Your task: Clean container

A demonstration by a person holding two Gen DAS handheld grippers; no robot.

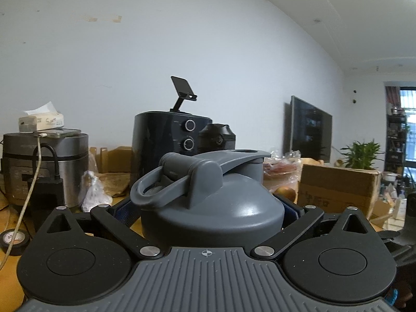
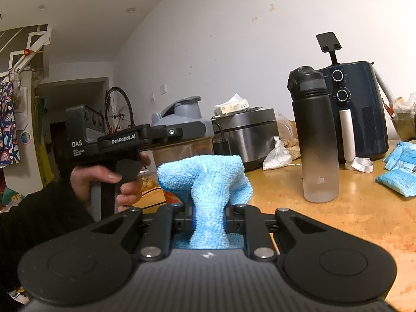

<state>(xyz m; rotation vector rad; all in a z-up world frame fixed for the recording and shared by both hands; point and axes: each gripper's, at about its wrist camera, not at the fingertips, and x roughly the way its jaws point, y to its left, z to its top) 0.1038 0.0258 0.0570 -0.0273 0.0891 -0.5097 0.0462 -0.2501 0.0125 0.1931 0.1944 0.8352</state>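
Ribbed grey housing fills the bottom of both wrist views, hiding the fingertips. Left gripper (image 1: 212,215) is clamped around a container (image 1: 213,202): smooth grey domed plastic lid with a loop handle and flip spout; the body below the lid is hidden behind the housing. From the right wrist view, a hand (image 2: 109,179) in a black sleeve grips that tool's pistol handle at left, and the container's body shows clear with a brownish tint, partly blocked by the tool. Right gripper (image 2: 208,221) is clenched on a blue cloth (image 2: 205,179), nubby microfibre, bunched upright, its lower end lost behind the housing. Further right on the wooden table (image 2: 338,221): a brushed-metal rice cooker (image 2: 249,137), a knotted clear bag (image 2: 277,153) of pale grains, a tall black-to-frosted bottle (image 2: 314,135), a dark blue air fryer (image 2: 361,109) with two dials, and blue packets (image 2: 400,169) cut off at the edge.
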